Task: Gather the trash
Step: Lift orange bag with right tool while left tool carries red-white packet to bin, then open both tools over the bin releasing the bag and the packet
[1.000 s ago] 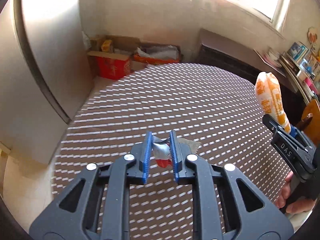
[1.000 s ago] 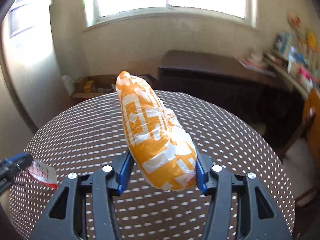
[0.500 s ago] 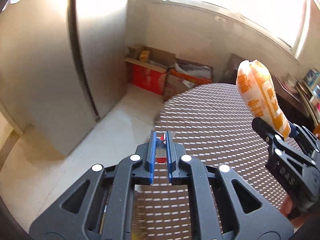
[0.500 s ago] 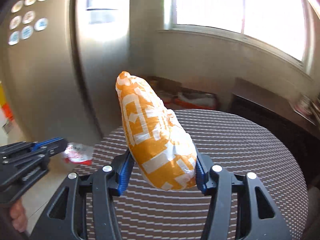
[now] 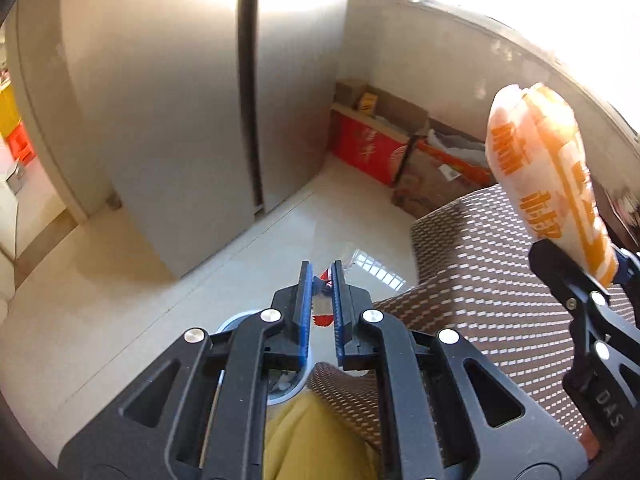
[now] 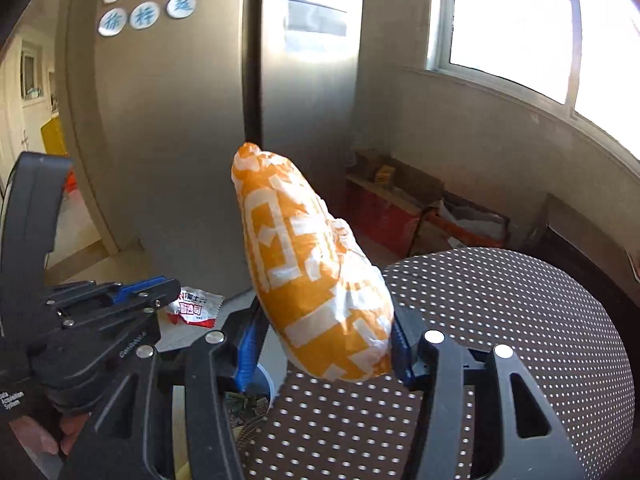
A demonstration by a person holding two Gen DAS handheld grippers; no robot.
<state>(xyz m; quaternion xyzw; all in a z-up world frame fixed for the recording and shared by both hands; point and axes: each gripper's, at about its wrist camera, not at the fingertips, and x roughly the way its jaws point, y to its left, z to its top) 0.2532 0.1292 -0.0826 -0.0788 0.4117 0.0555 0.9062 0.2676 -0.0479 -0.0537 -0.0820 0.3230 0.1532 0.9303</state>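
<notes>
My left gripper [image 5: 320,280] is shut on a small red and white wrapper [image 5: 323,314], held over the floor beside the round table [image 5: 500,288]. The same wrapper [image 6: 195,307] shows in the right wrist view at the left gripper's tips. My right gripper [image 6: 324,344] is shut on a puffy orange and white wrapper [image 6: 316,276], held upright above the table's left edge [image 6: 520,320]; it also shows in the left wrist view [image 5: 548,176]. A round bin's rim [image 5: 236,322] sits on the floor under both grippers, with scraps inside [image 6: 248,400].
A tall grey fridge [image 5: 180,100] stands to the left. Cardboard boxes, one red [image 5: 368,152], line the far wall under a window [image 6: 520,20]. A yellow cloth [image 5: 312,440] lies below the left gripper. A dark cabinet [image 6: 580,232] stands behind the table.
Both grippers have swung left, off the middle of the table toward its left edge and the floor by the fridge, each still holding its wrapper. The bin has come into view below.
</notes>
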